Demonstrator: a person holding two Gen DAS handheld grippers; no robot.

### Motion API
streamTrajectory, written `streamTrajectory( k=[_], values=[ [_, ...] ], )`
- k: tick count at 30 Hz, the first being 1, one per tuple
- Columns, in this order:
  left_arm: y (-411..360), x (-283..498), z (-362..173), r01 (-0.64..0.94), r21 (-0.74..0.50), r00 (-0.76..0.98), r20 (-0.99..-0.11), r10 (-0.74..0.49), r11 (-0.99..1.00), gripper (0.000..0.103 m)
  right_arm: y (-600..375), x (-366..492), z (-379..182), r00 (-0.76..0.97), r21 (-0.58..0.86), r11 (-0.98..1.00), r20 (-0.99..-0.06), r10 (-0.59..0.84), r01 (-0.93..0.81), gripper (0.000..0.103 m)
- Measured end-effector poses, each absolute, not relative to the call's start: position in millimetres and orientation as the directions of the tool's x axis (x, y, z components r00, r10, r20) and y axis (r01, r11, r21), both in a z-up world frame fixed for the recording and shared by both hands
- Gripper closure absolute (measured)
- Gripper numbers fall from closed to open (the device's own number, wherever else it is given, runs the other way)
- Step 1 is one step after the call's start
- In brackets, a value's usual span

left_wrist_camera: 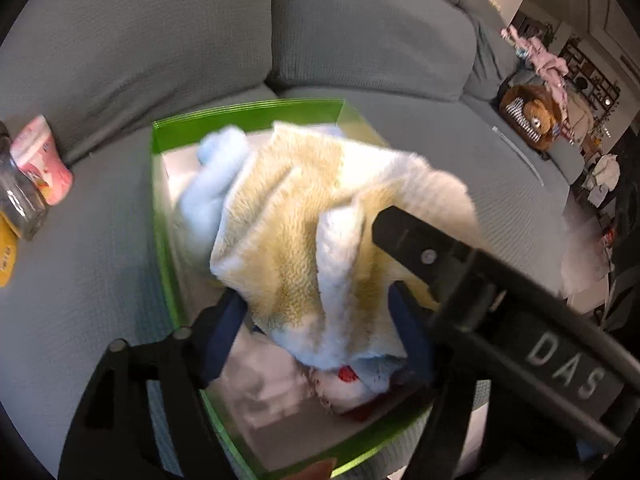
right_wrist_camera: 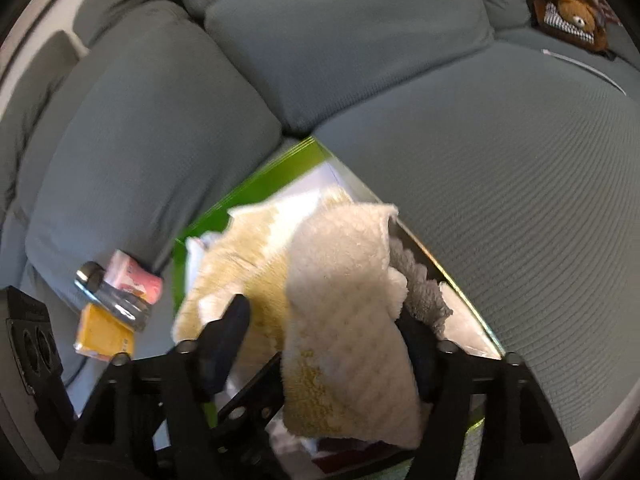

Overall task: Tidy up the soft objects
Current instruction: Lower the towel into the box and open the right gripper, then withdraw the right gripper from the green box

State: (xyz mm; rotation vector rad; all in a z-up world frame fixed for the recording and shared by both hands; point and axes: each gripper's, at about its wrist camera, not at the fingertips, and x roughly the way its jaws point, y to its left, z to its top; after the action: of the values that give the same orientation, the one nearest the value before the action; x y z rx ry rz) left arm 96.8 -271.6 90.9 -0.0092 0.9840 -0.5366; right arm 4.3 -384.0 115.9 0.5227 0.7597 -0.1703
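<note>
Yellow-and-white towel (left_wrist_camera: 320, 216) covers most of the green box (left_wrist_camera: 248, 114) interior; items beneath mostly hidden. Towel edges motion-blurred. Yellow packet (left_wrist_camera: 7, 258) cut off at left frame edge.

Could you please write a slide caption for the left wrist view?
Both grippers hold a yellow-and-white towel over a green box on a grey sofa.
</note>
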Motion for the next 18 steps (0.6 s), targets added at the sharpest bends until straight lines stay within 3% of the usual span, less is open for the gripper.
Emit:
streamTrajectory(
  k=[2, 6, 9, 18],
  values=[
    [-266.4, 90.9, 98.7, 0.433, -0.243, 0.453, -0.774, -0.442, 0.868, 0.022, -382.8, -1.4, 124.3, 0.74, 0.381, 0.867, -0.673, 0.022, 0.321, 0.019],
    [-249.7, 73.9, 120.8, 0.438, -0.202, 0.537, -0.722, -0.436, 0.876, 0.001, -377.3, -19.4, 146.0, 0.79, 0.372, 0.881, -0.614, -0.002, 0.291, 0.013],
    [-240.3, 64.9, 134.5, 0.43, -0.192, 0.584, -0.685, -0.434, 0.882, 0.001, -375.6, -30.7, 158.3, 0.814, 0.361, 0.885, -0.58, -0.032, 0.292, 0.008],
    [-216.3, 41.7, 156.3, 0.394, -0.215, 0.644, -0.629, -0.435, 0.894, 0.001, -368.5, -52.7, 179.2, 0.814, 0.278, 0.881, -0.552, -0.179, 0.382, 0.008]
  ],
)
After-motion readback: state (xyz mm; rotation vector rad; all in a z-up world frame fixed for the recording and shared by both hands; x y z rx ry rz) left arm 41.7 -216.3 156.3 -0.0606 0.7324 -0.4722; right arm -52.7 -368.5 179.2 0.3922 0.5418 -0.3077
